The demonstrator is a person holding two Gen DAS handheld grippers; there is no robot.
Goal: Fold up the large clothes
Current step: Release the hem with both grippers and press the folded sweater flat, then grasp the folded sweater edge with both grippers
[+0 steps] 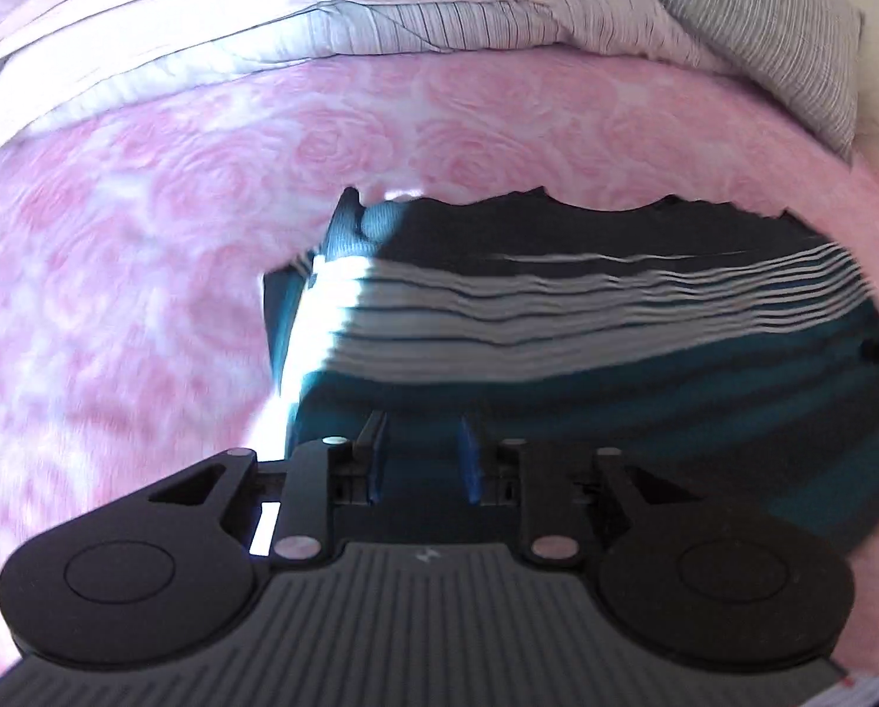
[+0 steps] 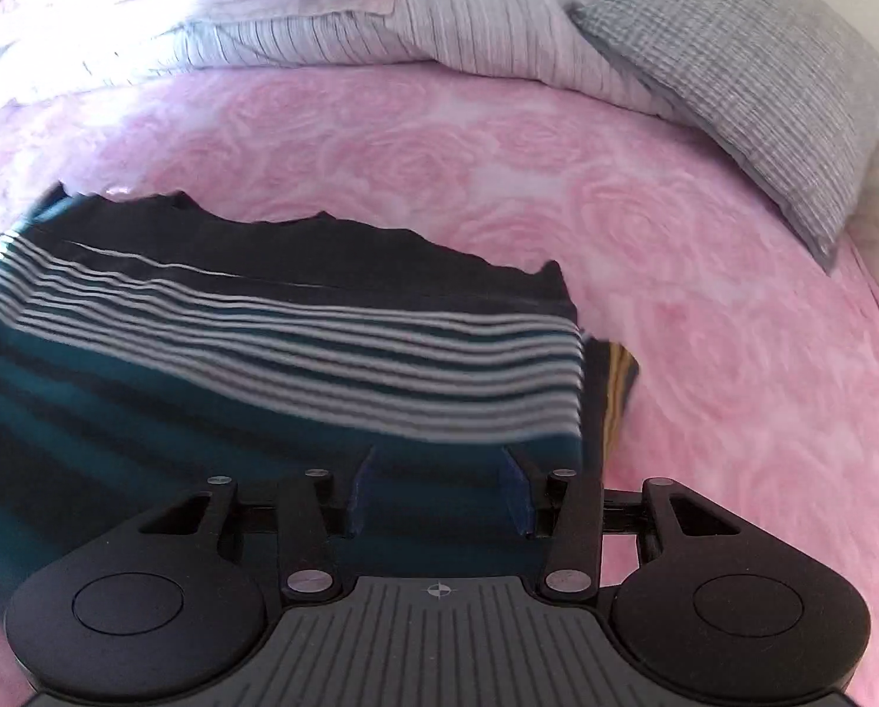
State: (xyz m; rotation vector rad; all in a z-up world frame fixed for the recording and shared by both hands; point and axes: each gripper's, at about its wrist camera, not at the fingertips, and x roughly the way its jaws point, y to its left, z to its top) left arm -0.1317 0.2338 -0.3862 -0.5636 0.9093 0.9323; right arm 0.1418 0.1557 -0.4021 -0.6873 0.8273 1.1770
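**Operator:** At that moment the folded garment, a dark navy and teal knit with a band of thin white stripes (image 2: pixel 298 353), lay flat on the pink rose-patterned bedspread (image 2: pixel 645 224). It sat directly ahead of and below both of my tools.

**Observer:** Which way did it run?

**Operator:** Its long axis went side to side across both views, and the stripes ran along that axis. My left gripper (image 1: pixel 419 456) hung over the piece's left end, close to the left edge where sunlight fell. My right gripper (image 2: pixel 436 492) hung over the right end, just inside the right edge.

**Observer:** Were you holding it?

**Operator:** No. The left one's blue pads stood a little apart, with teal cloth showing beyond the gap and nothing pinched. The right one's pads were spread wider, also over teal fabric and also gripping nothing. Both views were smeared, so I could not say whether the tips brushed the cloth.

**Observer:** Which hand was nearer?

**Operator:** Neither, as far as I could judge. Each covered its own end. If another fold was wanted, I reckoned it would bring one short end across to the other.

**Observer:** Anything close by?

**Operator:** A grey striped pillow (image 2: pixel 746 94) and a pale striped duvet (image 2: pixel 439 29) lay well apart at the head of the bed.
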